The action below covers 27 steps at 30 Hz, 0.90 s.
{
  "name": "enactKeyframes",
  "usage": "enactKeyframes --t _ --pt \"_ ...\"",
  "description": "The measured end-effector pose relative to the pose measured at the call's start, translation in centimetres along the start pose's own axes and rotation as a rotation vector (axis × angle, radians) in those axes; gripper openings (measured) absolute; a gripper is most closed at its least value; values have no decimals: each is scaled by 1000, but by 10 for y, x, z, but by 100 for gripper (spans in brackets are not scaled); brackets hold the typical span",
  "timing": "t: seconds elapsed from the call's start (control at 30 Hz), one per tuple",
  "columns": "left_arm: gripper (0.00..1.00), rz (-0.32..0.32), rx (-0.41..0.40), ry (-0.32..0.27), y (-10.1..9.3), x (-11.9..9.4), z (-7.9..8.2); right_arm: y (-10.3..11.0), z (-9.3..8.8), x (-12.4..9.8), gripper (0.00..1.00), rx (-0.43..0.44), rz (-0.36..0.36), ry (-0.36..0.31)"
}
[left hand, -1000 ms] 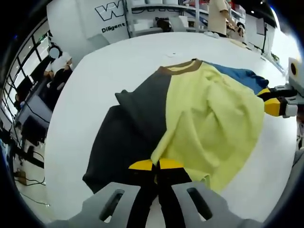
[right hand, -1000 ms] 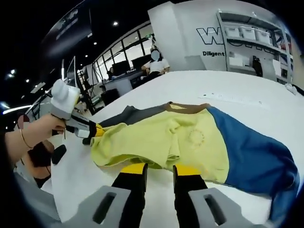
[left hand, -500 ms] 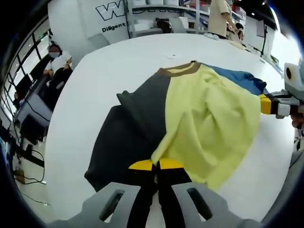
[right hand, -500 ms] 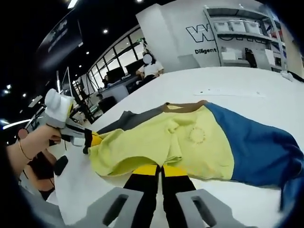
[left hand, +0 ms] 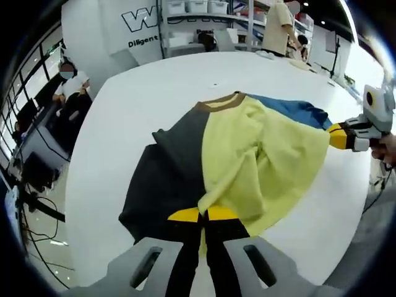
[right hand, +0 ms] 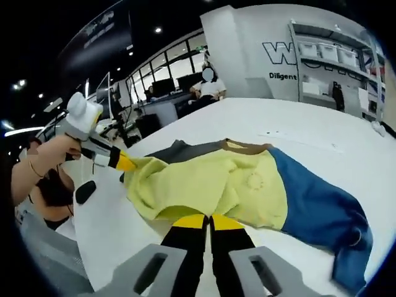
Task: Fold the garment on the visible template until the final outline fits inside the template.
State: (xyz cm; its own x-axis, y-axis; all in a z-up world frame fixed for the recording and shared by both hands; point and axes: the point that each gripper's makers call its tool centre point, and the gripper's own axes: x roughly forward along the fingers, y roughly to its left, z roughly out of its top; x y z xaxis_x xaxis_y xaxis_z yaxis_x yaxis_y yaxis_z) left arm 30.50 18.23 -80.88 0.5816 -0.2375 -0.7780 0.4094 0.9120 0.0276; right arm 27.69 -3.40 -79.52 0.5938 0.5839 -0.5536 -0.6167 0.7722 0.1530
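Note:
A T-shirt (left hand: pixel 247 148) with dark grey, yellow and blue panels and a brown collar (left hand: pixel 218 103) lies on the white table (left hand: pixel 117 105). My left gripper (left hand: pixel 203 215) is shut on the yellow hem near the grey panel. My right gripper (right hand: pixel 209 221) is shut on the yellow cloth's edge, and the shirt (right hand: pixel 247 185) stretches away from it. In the left gripper view the right gripper (left hand: pixel 339 136) comes in from the right, pinching the yellow edge. In the right gripper view a hand holds the left gripper (right hand: pixel 124 163) at the left. The yellow layer is raised and bunched between them.
Faint thin marks (right hand: pixel 300 138) run across the table (right hand: pixel 346 161) beyond the collar. The table's rounded edge (left hand: pixel 80 204) falls away to desks with seated people (left hand: pixel 65 77). Shelves with bins (right hand: pixel 337 55) and a lettered white wall stand behind.
My right gripper's jaws, open around the yellow hem one second ago, have shut on it. Both grippers have since lifted the yellow layer, which bunches more.

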Motion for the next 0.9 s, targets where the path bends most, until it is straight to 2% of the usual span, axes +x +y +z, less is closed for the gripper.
enactKeyframes --t 0.1,0.2,0.23,0.43,0.67,0.8,0.9 --pt "1 -22 4 -7 -6 -14 0 6 2 -11 0 -8 25 -5" --pt "1 -33 10 -5 -11 -22 -2 13 1 -22 0 -36 56 18" --pt "1 -35 16 0 -12 -25 -4 17 -1 -26 0 -77 80 37" --pt "1 -43 12 43 -18 -39 -24 34 -11 -38 0 -108 148 81" --pt "1 -83 -12 96 -28 -49 -48 56 -37 -53 0 -248 227 195" --pt "1 -70 -17 134 -26 -51 -60 62 -59 -53 0 -309 244 277" --pt "1 -66 -12 150 -26 -51 -70 71 -66 -52 0 -282 267 278"
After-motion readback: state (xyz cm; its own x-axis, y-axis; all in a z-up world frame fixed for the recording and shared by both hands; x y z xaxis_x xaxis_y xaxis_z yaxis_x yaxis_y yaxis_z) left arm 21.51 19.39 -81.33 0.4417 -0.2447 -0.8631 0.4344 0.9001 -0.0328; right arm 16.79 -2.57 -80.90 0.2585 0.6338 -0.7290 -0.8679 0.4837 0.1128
